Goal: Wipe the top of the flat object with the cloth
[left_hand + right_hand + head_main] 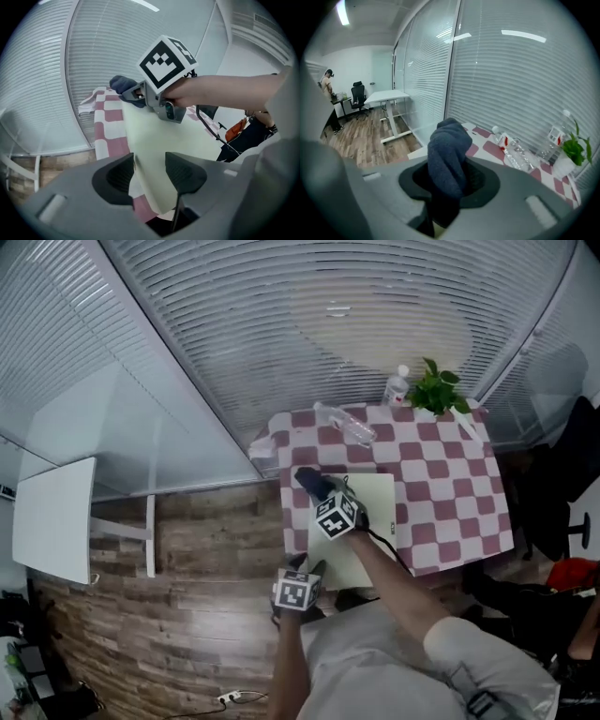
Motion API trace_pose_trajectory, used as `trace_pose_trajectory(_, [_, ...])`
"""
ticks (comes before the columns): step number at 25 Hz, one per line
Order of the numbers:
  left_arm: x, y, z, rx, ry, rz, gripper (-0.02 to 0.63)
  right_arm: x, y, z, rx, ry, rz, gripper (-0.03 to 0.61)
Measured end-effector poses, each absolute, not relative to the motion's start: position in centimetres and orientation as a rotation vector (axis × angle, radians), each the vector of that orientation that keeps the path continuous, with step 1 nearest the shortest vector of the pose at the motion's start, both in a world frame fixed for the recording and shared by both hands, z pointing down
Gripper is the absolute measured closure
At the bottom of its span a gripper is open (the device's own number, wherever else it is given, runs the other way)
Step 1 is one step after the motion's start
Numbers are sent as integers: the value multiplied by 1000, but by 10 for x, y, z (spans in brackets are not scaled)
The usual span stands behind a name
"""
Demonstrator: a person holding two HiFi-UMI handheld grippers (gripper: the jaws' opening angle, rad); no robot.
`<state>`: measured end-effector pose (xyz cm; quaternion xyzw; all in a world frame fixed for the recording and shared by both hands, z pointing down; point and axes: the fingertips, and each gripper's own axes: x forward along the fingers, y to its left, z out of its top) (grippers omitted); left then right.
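A pale cream flat board (367, 521) lies on the checked tablecloth (441, 493). My right gripper (323, 493) is over the board's far left part, shut on a dark blue cloth (312, 482) that sticks out past its jaws. In the right gripper view the cloth (447, 150) fills the gap between the jaws. My left gripper (302, 579) is at the board's near left corner. There the board (154, 140) runs between the narrow-set jaws, which hold its corner. The left gripper view also shows the right gripper (133, 93) with the cloth (122, 84).
A clear bottle (345, 423) lies at the table's far side, with an upright bottle (397, 385) and a potted plant (436, 390) beside it. A white desk (54, 519) stands to the left on the wood floor. Glass walls with blinds close the back.
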<state>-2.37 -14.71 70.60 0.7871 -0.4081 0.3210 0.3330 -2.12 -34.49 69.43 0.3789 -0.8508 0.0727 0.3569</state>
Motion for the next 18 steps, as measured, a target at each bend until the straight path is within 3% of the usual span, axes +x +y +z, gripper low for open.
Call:
trace_pose_trajectory(11, [-28,-144,699,2024,-1323,792,403,-17,-343,694,839,-2209,118,465])
trace_pose_trajectory(18, [-29,-141,701,2014,-1388,791,405,24,-342,695,880,-2181,93,466])
